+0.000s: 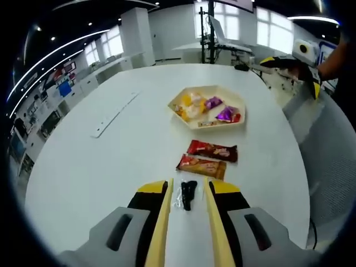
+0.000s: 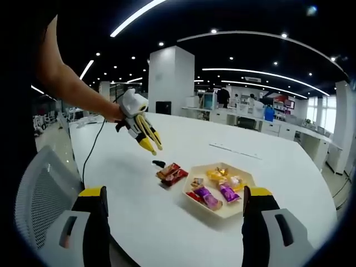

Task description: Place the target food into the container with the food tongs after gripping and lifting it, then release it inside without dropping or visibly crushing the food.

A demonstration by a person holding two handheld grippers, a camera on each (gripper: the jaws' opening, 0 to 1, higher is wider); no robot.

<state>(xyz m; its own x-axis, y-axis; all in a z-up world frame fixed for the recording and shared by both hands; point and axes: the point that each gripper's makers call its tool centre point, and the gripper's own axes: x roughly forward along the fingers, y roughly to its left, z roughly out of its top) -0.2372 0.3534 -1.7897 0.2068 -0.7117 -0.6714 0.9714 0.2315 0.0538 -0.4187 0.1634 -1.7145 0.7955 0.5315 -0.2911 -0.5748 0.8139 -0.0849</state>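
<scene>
A six-sided cream tray (image 1: pixel 236 123) holds glossy candy wrappers (image 1: pixel 227 114). Both the left gripper (image 1: pixel 188 192) and right gripper (image 2: pixel 173 201) gape empty; a small black thing (image 1: pixel 188 192), perhaps a clip, lies between the left one's jaws.

Small black item (image 1: pixel 188 194) between the jaws, too small to identify

White round table (image 1: pixel 100 167), grey mesh chair (image 2: pixel 39 194), white pillar (image 2: pixel 171 80), ceiling strip lights (image 2: pixel 136 15)

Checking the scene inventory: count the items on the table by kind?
Red-brown snack bars: 2
Hexagonal tray of wrapped snacks: 1
Black clip-like item between the left jaws: 1
White strip: 1
Total: 5
</scene>
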